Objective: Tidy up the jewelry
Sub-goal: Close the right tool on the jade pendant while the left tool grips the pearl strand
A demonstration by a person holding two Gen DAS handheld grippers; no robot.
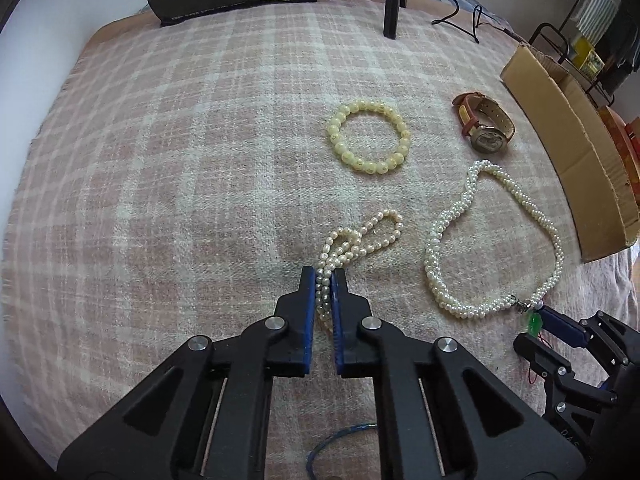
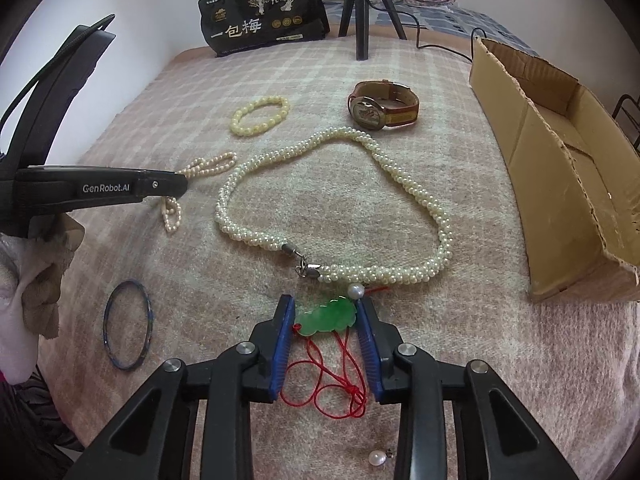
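Note:
My left gripper (image 1: 324, 276) is shut on a thin pearl strand (image 1: 360, 236) lying on the plaid blanket; the strand also shows in the right wrist view (image 2: 208, 166). My right gripper (image 2: 325, 304) is closed on a green jade pendant (image 2: 328, 316) with a red cord (image 2: 336, 380). The pendant lies next to a twisted pearl necklace (image 2: 336, 208), which also shows in the left wrist view (image 1: 496, 248). A yellow bead bracelet (image 1: 368, 136) and a brown-strap watch (image 1: 484, 124) lie farther away.
An open cardboard box (image 2: 560, 168) lies at the right. A blue bangle (image 2: 128, 324) lies at the left and a loose pearl earring (image 2: 377, 459) below my right gripper. A black snack bag (image 2: 264, 12) and tripod legs (image 2: 362, 12) stand at the back.

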